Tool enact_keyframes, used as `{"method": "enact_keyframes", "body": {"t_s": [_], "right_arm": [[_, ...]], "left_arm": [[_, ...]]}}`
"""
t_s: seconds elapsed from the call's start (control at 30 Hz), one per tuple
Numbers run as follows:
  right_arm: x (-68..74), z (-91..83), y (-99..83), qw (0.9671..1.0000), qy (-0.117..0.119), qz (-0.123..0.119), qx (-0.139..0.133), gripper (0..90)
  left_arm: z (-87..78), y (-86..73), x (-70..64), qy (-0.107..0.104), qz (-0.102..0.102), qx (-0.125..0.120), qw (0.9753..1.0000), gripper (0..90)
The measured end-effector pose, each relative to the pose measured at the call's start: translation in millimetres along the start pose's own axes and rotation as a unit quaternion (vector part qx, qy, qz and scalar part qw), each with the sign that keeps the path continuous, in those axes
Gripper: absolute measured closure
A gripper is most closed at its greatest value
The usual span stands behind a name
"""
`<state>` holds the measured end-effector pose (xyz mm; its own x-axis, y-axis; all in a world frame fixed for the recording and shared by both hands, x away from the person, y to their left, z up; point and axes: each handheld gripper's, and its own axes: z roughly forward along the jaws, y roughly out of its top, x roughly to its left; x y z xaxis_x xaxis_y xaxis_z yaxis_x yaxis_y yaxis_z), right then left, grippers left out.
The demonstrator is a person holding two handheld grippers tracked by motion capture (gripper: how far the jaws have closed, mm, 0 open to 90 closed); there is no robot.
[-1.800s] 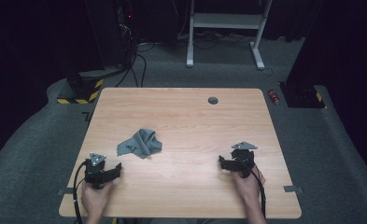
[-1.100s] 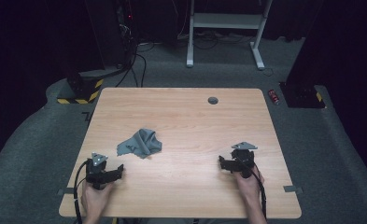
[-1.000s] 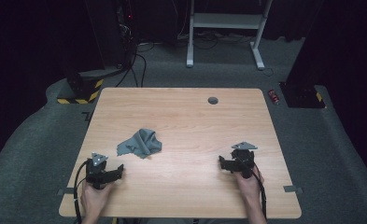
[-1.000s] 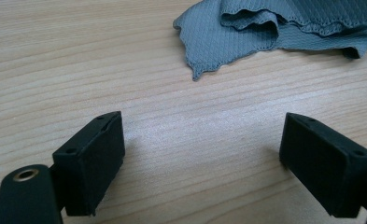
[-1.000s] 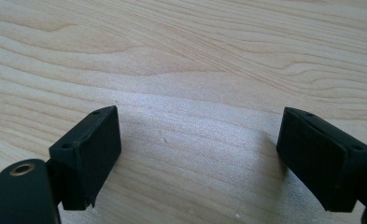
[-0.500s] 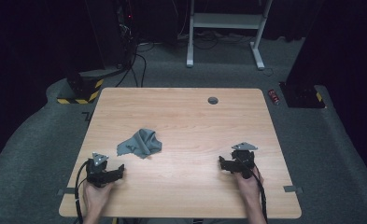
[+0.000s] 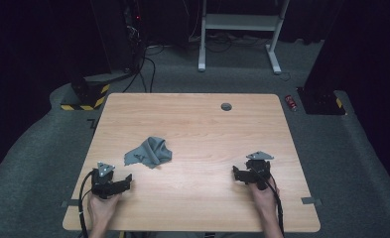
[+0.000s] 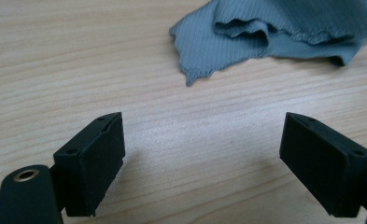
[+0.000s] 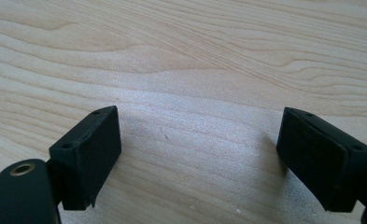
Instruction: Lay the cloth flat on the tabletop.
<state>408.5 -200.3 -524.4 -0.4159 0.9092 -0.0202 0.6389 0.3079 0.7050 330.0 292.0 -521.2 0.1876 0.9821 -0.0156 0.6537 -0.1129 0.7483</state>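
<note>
A dark lab: bare wooden table (image 7: 192, 119), hazard-striped equipment base (image 7: 86, 94), trailing floor cables (image 7: 145, 69), grey carpet (image 7: 43, 148).

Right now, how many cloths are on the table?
1. A crumpled grey cloth lies on the table, left of centre, just ahead of the open left hand-held gripper and apart from it. Nothing seems to hide another.

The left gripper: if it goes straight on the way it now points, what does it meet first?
Probably the grey cloth. The left gripper has open jaws with bare table between and ahead, then the cloth's nearest corner, slightly right of centre. It could pass just left of that corner.
</note>
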Motion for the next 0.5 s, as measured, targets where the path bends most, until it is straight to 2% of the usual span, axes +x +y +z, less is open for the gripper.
{"method": "enact_keyframes", "body": {"t_s": [0.13,0.2,0.27,0.5], "right_arm": [[0.1,0.0,0.0,1.0000,0.000,0.000,0.000,13.7],[0.1,0.0,-0.1,1.0000,0.000,0.000,0.000,13.7],[0.1,0.0,-0.1,1.0000,0.000,0.000,-0.001,13.7],[0.1,0.0,-0.1,1.0000,0.000,0.000,-0.001,13.7]], "left_arm": [[-2.5,2.7,1.4,-0.013,-0.010,-0.010,0.9998,14.6],[-3.9,4.2,1.9,-0.024,-0.026,-0.019,0.9992,14.5],[-5.3,5.6,2.4,-0.030,-0.032,-0.024,0.9988,14.5],[-5.2,13.1,1.0,-0.043,-0.032,-0.032,0.9981,14.7]]}}
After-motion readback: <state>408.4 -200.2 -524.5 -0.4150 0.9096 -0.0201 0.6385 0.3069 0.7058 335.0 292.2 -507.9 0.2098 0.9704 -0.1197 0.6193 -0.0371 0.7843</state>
